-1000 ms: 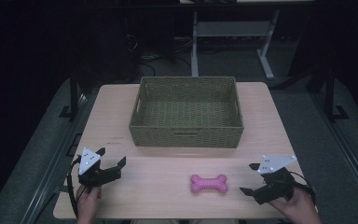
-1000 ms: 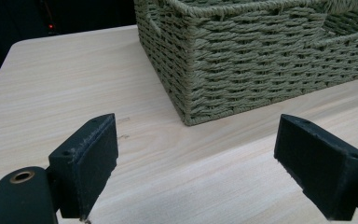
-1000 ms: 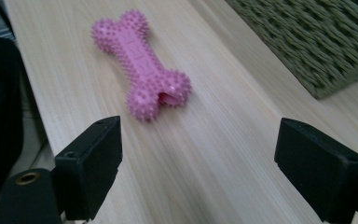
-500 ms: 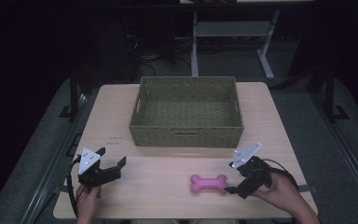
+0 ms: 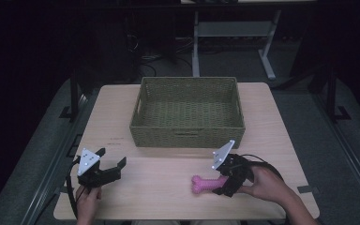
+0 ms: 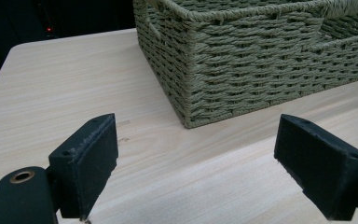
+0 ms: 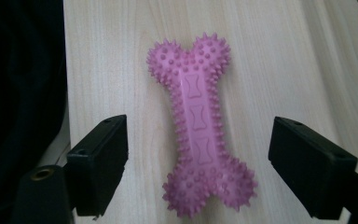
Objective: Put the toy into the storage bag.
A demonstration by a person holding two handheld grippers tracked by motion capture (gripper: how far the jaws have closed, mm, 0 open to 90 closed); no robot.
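Two claws are at work at your edge of the bench (image 5: pixel 168 197), and the right claw (image 5: pixel 228 180) is the one that matters. Its jaws stand wide on either side of the pink bone toy (image 7: pixel 199 126), and they have just been closing a little; the pads are clear of the spikes on both sides, so nothing is gripped yet. In the right gripper view the toy's long axis runs straight away from you along the claw's own line, the near knob sitting between the pads and the far knob beyond them. That means a squeeze would close across the narrow width of the bone, which looks like the right way to take it. In the high view the toy (image 5: pixel 205 183) lies flat on the wood, close to your right hand and well apart from your left.

Your left claw (image 5: pixel 108 165) rests open and empty near the left front corner. Farther back, the green woven basket (image 5: pixel 187 136) stands mid-bench, empty as far as you can see. No brand or writing is readable anywhere.
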